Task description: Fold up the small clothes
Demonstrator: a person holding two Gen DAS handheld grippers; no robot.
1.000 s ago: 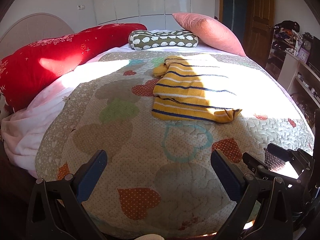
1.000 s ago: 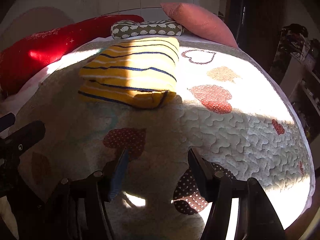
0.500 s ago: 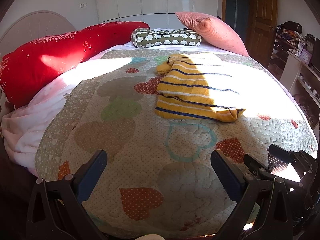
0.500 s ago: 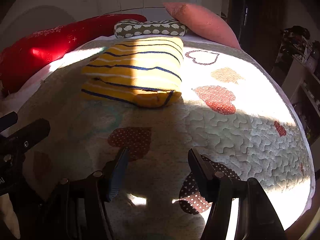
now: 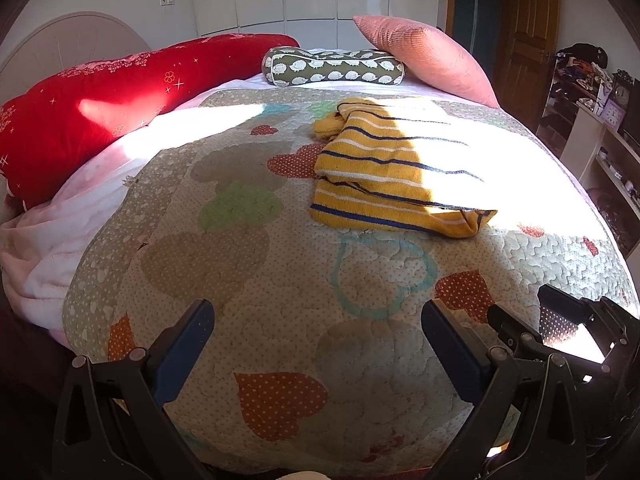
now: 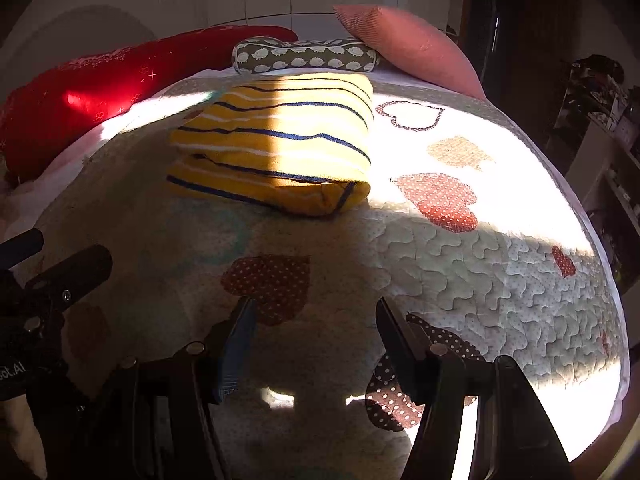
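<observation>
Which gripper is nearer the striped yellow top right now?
Right, though only slightly. The right gripper sits almost straight in front of the striped yellow top, jaws open and empty. The left gripper is also short of it, offset to its left, open and empty.

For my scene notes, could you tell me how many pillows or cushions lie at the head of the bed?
3. A long red pillow lies at the left, a green bolster with a white pattern in the middle, and a pink cushion at the right. More may be hidden behind them.
</observation>
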